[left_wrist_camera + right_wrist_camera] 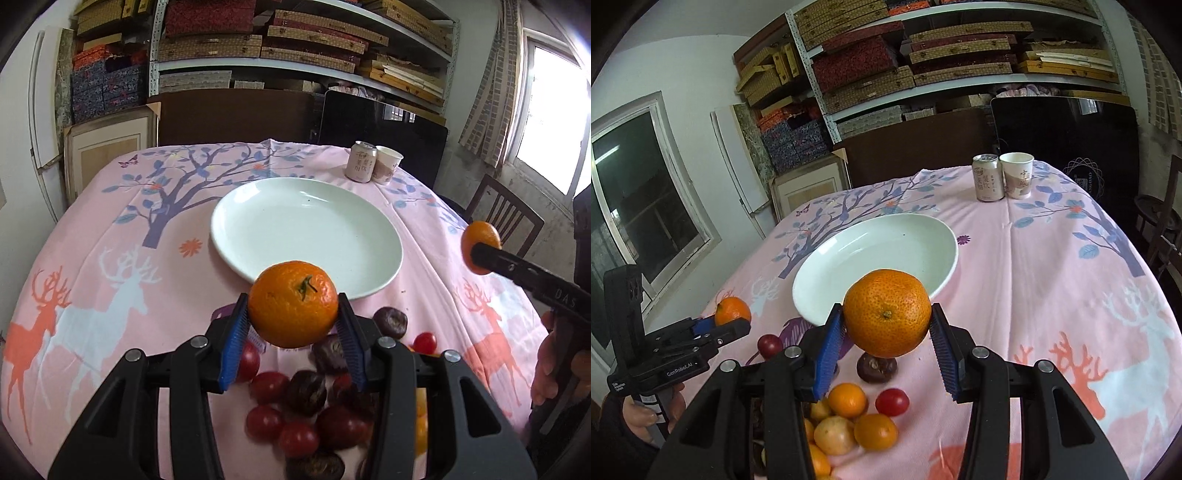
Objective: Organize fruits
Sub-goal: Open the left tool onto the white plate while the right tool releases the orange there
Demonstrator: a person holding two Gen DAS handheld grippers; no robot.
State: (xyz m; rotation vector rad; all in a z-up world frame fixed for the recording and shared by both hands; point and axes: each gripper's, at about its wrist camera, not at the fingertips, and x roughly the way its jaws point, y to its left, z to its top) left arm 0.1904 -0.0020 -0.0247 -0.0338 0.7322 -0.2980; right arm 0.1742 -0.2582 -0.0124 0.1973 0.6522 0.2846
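Observation:
My left gripper (293, 317) is shut on a mandarin (293, 303), stem side up, held in the air just before the near rim of the empty white plate (332, 236). My right gripper (888, 325) is shut on a second mandarin (886, 313), also lifted, near that plate's (849, 266) front edge. Each gripper shows in the other's view: the right one (480, 248) at the far right with its fruit, the left one (733, 317) at the lower left. Below lie loose cherry tomatoes (299, 439), dark chestnut-like fruits (306, 391) and small yellow-orange fruits (875, 431) on the pink cloth.
A drink can (362, 167) and a paper cup (387, 164) stand at the table's far right. A wooden chair (502, 214) sits off the right edge. Stacked boxes fill shelves behind the table. A person's hand (646, 417) grips the left tool's handle.

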